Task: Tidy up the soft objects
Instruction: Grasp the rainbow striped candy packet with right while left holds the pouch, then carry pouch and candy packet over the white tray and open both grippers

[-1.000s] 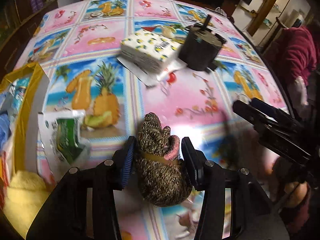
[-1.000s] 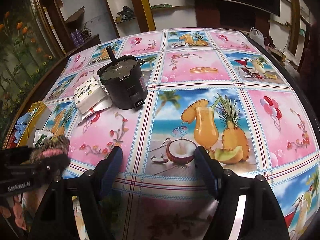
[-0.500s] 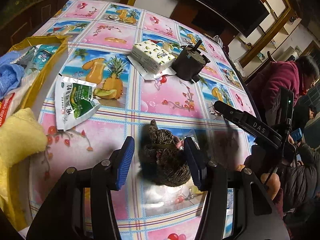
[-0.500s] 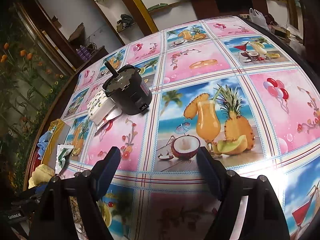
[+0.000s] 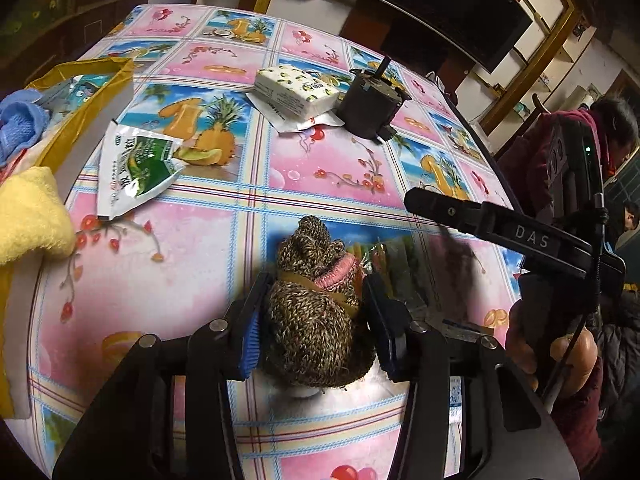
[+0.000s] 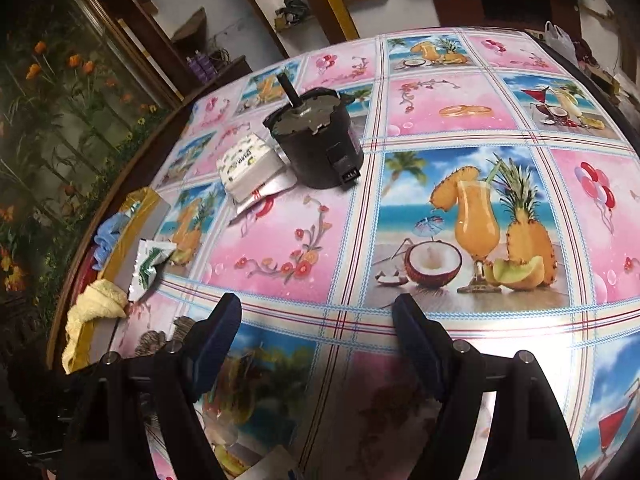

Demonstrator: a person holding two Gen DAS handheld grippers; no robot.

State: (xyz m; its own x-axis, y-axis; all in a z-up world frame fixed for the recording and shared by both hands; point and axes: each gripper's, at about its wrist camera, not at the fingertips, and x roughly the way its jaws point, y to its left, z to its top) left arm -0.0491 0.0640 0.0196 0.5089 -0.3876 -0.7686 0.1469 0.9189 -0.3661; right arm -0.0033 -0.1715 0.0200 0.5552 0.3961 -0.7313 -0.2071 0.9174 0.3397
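Note:
A brown knitted bundle (image 5: pixel 312 320) with a pink cuff hangs between the blue pads of my left gripper (image 5: pixel 316 280), just above the patterned tablecloth (image 5: pixel 192 264). Both pads press its sides and the jaws are closing on it. At the left table edge a yellow-rimmed bag (image 5: pixel 92 92) holds a yellow towel (image 5: pixel 28 212) and a blue cloth (image 5: pixel 18 128). My right gripper (image 6: pixel 317 302) stands open over the tablecloth (image 6: pixel 400 208) with nothing between its fingers. In the left wrist view the right gripper (image 5: pixel 440 208) shows from the side. The bundle (image 6: pixel 154 340) peeks out at lower left.
A green and white packet (image 5: pixel 136 164) lies beside the bag. Further back are a tissue pack (image 5: pixel 296 90) and a black motor (image 5: pixel 370 108). A clear wrapped packet (image 5: pixel 396 264) lies right of the bundle. A person (image 5: pixel 560 148) sits at the right edge.
My left gripper has carried the knitted bundle toward the near left of the table, nearer the bag and yellow towel. The right gripper has tilted but stays open and empty.

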